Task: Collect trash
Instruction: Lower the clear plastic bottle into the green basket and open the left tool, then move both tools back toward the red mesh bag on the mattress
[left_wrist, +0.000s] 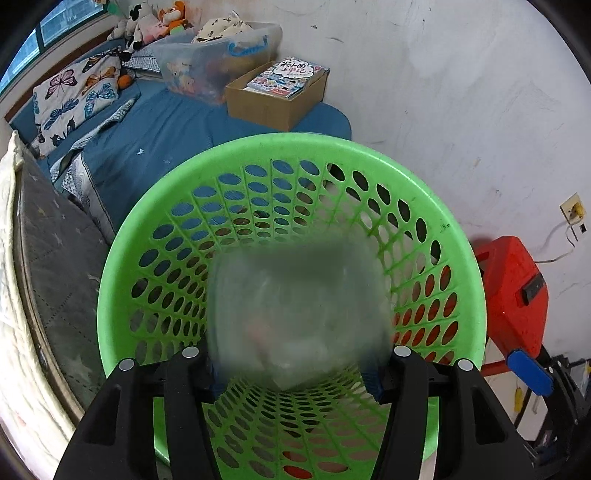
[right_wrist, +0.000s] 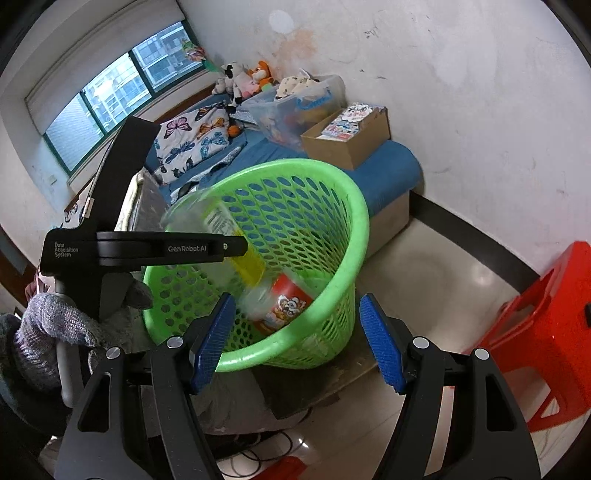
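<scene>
A green plastic basket (left_wrist: 155, 236) fills the left wrist view, and my left gripper (left_wrist: 295, 369) points down into it. A clear plastic bottle (left_wrist: 299, 306) sits between its fingers, smeared by motion while the basket stays sharp, so it slides free of the pads. In the right wrist view the bottle (right_wrist: 221, 240), with a yellow label, slants down into the basket (right_wrist: 343, 206) beside the left gripper (right_wrist: 236, 246). A red printed snack tub (right_wrist: 288, 306) lies inside the basket. My right gripper (right_wrist: 295, 339) stands open and empty at the basket's near rim.
A red plastic stool (right_wrist: 546, 332) stands to the right on the tiled floor. Behind the basket is a bed with a blue sheet (right_wrist: 388, 173), a cardboard box (right_wrist: 354, 147) and a clear storage bin (right_wrist: 295, 107). A gloved hand (right_wrist: 55, 325) holds the left gripper. Cables (right_wrist: 258, 450) lie below.
</scene>
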